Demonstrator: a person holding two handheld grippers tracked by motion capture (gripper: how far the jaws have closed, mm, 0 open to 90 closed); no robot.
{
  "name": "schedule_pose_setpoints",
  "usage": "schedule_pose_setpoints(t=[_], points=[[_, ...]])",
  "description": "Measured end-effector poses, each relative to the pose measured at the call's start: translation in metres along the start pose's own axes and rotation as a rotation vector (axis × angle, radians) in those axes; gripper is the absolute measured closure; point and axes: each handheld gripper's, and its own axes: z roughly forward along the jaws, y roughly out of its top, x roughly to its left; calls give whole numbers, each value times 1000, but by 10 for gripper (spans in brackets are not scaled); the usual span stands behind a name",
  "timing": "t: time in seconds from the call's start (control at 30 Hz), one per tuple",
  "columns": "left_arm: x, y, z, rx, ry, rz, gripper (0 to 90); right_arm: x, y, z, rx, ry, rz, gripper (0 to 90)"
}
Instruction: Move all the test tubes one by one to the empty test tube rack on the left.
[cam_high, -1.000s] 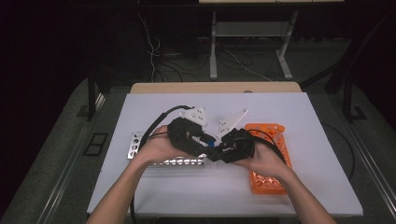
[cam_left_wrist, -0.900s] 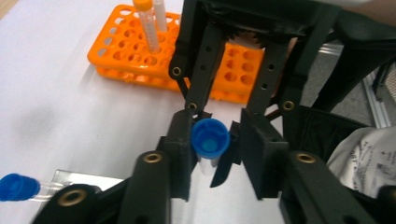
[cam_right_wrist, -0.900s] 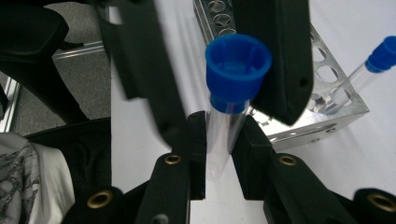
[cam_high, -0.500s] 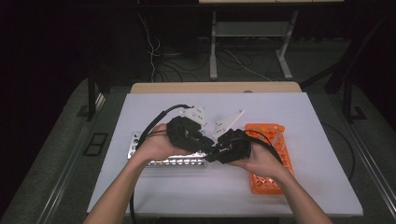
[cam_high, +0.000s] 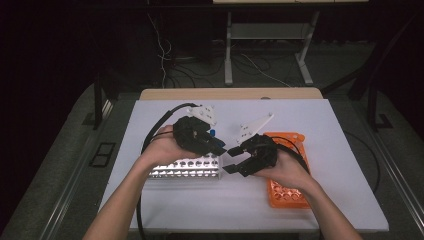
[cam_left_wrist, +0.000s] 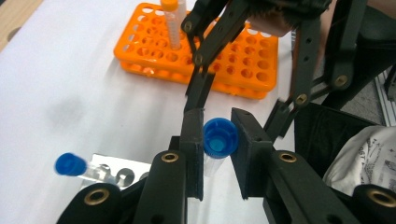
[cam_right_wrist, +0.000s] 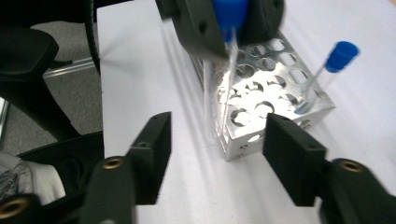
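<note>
Left gripper (cam_high: 218, 148) clamped shut; right gripper (cam_high: 231, 160) just beside it, jaws apart, just been opening.

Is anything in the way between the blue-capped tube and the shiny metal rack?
Nothing visible. The left hand-held gripper holds the clear blue-capped plastic tube just beside the silver metal rack, whose near holes look free.

— What carries the things?
— A white table (cam_high: 320, 200).
— What lies directly on it?
— A metal rack (cam_high: 185, 169) at left and an orange rack (cam_high: 290, 192) at right, well apart.
</note>
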Motion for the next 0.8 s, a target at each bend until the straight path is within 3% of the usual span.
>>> schedule_pose_setpoints(t=[0.13,0.17,0.2,0.3,0.33,0.37,0.8], points=[[4,0,-5,-5,16,-7,744,-2,-3,-6,-11,-17,15,280],[6,0,-7,-5,20,-10,744,-2,-5,-10,-11,-27,23,163],[7,0,-9,-7,26,-10,744,-3,-6,-12,-8,-30,30,112],[10,-1,-13,-8,40,-19,744,-3,-8,-17,-13,-32,51,72],[12,-1,-15,-10,45,-21,744,-4,-10,-19,-21,-41,57,0],[13,-1,-16,-13,49,-26,744,-4,-13,-24,-37,-50,78,2],[29,-2,-28,-13,108,-47,745,-7,-32,-53,-71,-68,122,2]])
